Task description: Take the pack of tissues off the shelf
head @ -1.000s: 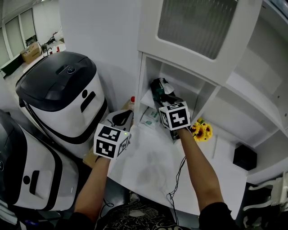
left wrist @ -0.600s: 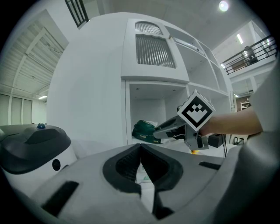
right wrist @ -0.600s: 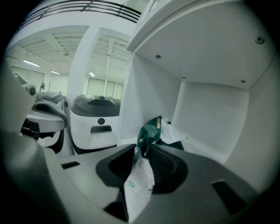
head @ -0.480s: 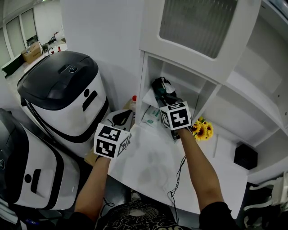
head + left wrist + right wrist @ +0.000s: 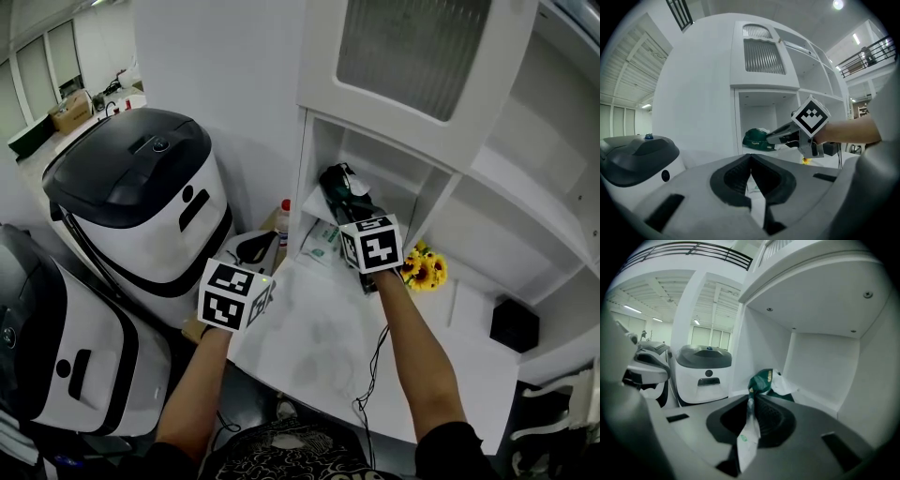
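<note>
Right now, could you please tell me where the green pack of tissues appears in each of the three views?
Head view: pack of tissues upper centre, inside the shelf compartment.
Left gripper view: pack just above centre, in that compartment.
Right gripper view: pack at centre, wrapper between the closing jaws of the right gripper.
Shared landmark: the shelf compartment.

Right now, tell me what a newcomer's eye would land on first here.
The right claw reaches into the white shelf, closing on the green pack of tissues, which sits between its jaws. At left stand two bulky white machines with dark lids, and yellow flowers brighten the counter below the shelf.
</note>
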### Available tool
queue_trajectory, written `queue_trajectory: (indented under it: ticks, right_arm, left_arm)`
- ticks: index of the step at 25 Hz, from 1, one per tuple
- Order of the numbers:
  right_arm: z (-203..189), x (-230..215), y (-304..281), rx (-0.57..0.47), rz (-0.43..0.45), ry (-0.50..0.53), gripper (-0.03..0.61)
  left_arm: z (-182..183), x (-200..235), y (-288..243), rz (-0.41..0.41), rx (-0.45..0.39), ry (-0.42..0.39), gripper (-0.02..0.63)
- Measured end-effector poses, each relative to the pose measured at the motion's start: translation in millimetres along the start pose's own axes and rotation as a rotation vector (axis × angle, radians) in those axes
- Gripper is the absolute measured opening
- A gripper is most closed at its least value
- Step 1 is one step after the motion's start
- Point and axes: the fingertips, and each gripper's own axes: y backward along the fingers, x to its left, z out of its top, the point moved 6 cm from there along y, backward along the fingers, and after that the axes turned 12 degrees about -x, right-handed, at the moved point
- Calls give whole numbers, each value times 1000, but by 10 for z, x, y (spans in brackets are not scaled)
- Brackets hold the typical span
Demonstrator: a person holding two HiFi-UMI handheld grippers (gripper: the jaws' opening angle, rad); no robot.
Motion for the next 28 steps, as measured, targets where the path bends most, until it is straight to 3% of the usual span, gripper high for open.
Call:
queue_trajectory:
  ticks: [28]
  right_arm:
    - [395, 515, 865, -210, -81, -78, 26]
  left_arm:
    - [217, -76, 929, 53, -35, -18, 6]
